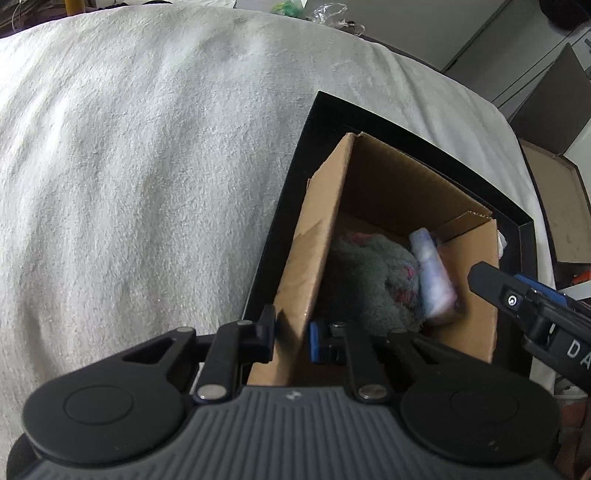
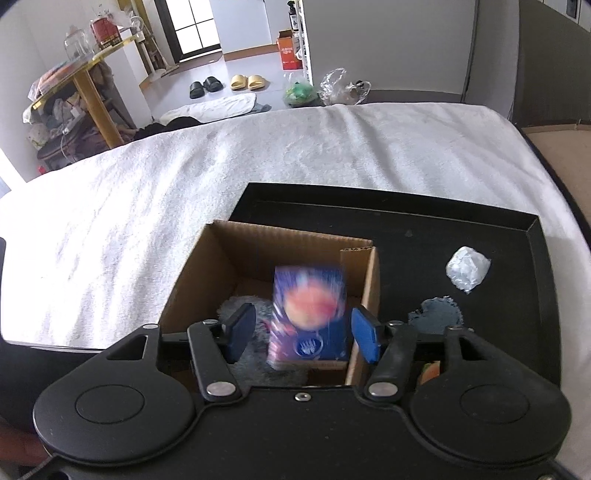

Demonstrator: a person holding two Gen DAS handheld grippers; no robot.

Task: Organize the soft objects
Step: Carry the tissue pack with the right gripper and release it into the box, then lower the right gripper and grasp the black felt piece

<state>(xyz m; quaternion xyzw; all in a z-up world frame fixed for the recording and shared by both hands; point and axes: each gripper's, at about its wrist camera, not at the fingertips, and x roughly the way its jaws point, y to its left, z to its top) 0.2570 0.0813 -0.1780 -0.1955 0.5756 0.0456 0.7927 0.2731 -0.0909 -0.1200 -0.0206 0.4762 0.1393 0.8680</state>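
Past the white towelling bed cover (image 2: pixel 258 155), at eleven o'clock in the right wrist view, a wooden-legged table (image 2: pixel 92 92) carrying a red tin (image 2: pixel 106 34) and a glass jar (image 2: pixel 75 42). At twelve o'clock, on the grey floor, black slippers (image 2: pixel 205 86) just beside yellow slippers (image 2: pixel 248 82), with a white mat (image 2: pixel 221 105) near them. An orange carton (image 2: pixel 290 51) further back at twelve. At one o'clock, a green bag (image 2: pixel 300 92) beside a clear plastic bag (image 2: pixel 341 86).
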